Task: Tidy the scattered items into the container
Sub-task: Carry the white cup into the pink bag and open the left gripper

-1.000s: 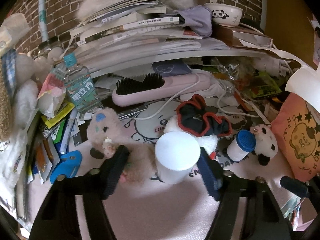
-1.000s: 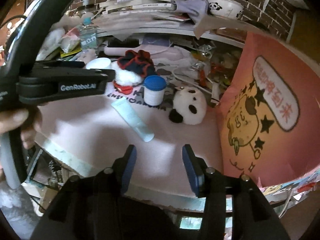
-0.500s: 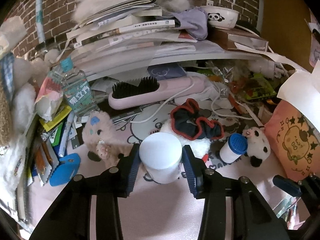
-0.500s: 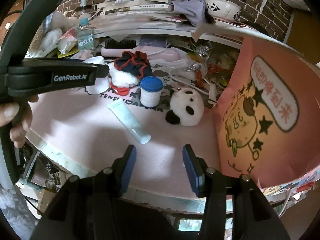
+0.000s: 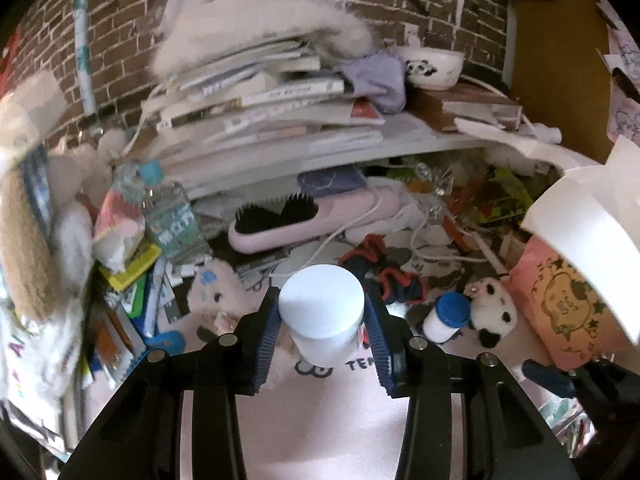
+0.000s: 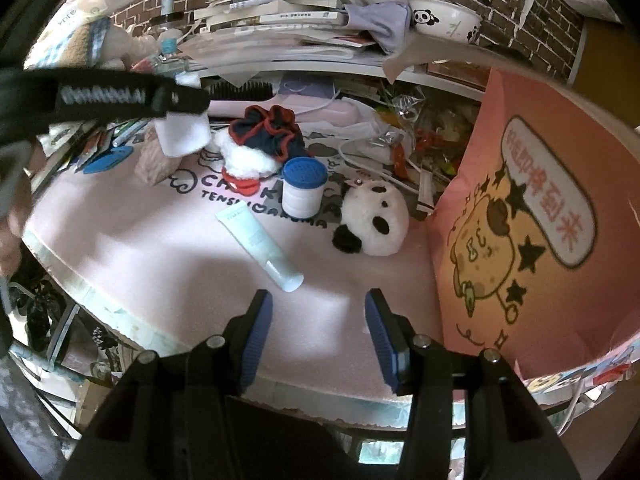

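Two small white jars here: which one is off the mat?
The plain white-lidded jar, clamped in the left tongs. The blue-lidded jar stands on the pink mat beside the panda plush.

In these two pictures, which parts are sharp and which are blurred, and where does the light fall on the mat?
Left wrist view: the white jar held in the left gripper is sharp, while the books and the left edge are smeared by motion. Right wrist view: the tube and panda toy are sharp, the left gripper's arm is blurred, and a bright patch lies on the pink mat before the right gripper.
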Demonstrator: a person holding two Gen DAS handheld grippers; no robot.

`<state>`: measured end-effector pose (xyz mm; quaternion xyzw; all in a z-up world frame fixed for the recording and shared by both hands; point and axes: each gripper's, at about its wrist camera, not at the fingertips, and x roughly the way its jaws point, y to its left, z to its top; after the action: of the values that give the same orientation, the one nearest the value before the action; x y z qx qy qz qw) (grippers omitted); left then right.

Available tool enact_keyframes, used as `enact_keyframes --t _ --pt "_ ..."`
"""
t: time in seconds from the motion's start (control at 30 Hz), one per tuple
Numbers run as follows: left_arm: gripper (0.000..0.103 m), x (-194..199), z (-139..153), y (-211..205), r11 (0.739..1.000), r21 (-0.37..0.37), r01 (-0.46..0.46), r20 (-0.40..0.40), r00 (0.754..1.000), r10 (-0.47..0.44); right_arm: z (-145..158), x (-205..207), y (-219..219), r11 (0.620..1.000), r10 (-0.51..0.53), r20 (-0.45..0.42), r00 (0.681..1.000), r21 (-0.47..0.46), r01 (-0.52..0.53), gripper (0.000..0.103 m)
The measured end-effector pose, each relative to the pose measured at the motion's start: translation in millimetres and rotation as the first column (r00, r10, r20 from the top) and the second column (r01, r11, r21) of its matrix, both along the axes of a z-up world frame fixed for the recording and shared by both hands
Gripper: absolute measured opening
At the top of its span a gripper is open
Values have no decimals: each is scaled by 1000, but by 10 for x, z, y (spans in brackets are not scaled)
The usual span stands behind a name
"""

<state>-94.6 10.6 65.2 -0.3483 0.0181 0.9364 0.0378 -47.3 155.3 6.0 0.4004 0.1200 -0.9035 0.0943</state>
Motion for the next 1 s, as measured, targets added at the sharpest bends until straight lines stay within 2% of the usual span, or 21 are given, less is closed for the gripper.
enact_keyframes --t 0.2,0.33,0.47,0.6,0.87,1.0 --pt "37 52 381 210 996 -41 74 -59 995 -76 6 3 -5 1000 6 2 1000 -4 -6 45" --pt "36 70 718 491 983 -79 165 -99 980 -172 6 18 -11 1000 12 1 1000 -8 -12 45" --pt "36 59 971 893 949 -110 296 -97 947 -306 12 8 -7 1000 6 -4 1000 -6 -6 45" --pt "37 -6 1082 1326 904 -136 406 -59 907 -417 -2 -31 -8 1000 -6 -4 1000 4 6 45" --pt "37 -178 1065 1928 843 -170 511 15 856 -516 -18 -42 29 1000 -26 -4 1000 3 26 45" --pt "37 -236 1004 2137 802 -163 575 77 818 -570 -31 -44 26 1000 -29 -4 1000 8 29 45"
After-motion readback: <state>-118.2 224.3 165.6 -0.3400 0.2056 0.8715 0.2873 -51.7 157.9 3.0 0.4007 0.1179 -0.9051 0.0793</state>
